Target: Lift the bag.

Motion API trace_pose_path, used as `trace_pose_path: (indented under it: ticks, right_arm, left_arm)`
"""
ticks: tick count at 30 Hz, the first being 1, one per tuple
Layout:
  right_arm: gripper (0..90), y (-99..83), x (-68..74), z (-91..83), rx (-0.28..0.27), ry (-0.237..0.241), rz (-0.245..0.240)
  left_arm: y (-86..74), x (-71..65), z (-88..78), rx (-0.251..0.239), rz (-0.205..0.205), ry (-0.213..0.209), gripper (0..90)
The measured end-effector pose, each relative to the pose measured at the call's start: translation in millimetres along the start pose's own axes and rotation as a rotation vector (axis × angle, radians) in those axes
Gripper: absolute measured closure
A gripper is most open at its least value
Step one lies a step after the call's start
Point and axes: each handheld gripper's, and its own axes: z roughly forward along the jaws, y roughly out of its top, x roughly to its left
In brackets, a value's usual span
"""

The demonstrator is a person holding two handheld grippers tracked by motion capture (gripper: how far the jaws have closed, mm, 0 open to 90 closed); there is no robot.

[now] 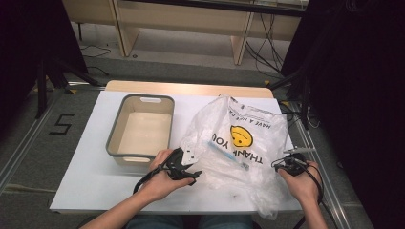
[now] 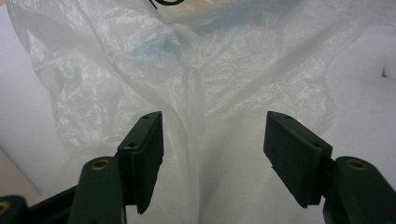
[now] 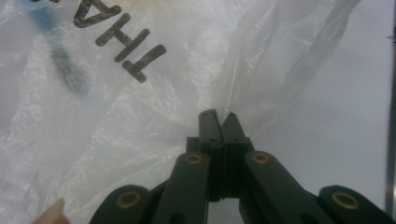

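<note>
1. High view: both claws work at the near edge of the table [image 1: 90,157]. Left claw [image 1: 187,164] is at the left edge of the bag [image 1: 234,143], and right claw [image 1: 285,162] is at its right edge. The bag lies crumpled in the middle-right of the table, with a yellow smiley and "THANK YOU" printed on it. Something thin and blue shows through the plastic. An empty grey bin [image 1: 141,129] stands to the left of the bag, just beside it.

2. Left gripper view: left claw [image 2: 212,154] stands open, with its jaws wide apart. A fold of the bag [image 2: 187,79] lies between and in front of them, but the pads do not press on it, so it holds nothing.

3. Right gripper view: right claw [image 3: 218,122] is fully closed and it pinches a thin pleat of the bag [image 3: 140,107] between its tips. The film fans out from this point.

4. Handling, as I judge it: the bag is very light, soft and slippery, and it can tear if pulled hard. It has no stiffness, so it will sag and follow any pull. The best place to take hold is a gathered fold near the rim, where several layers give the pads more to grip.
</note>
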Motion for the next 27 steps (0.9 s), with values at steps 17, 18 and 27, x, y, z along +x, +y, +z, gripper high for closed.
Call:
trace_pose_path:
  ticks: [17,18,27]
  right_arm:
    - [85.9,9.3,-21.7,15.1,-0.127,-0.112,-0.039]
    - [83.8,9.3,-21.5,14.4,-0.131,-0.113,-0.04]
    - [61.1,15.4,-5.8,-10.7,-0.26,-0.117,-0.099]
  left_arm:
    - [-5.6,1.5,13.3,0.121,0.012,0.001,48.1]
    - [-5.8,0.6,15.0,0.124,0.012,0.002,49.8]
    - [-6.1,1.1,21.9,0.189,-0.014,-0.04,69.0]
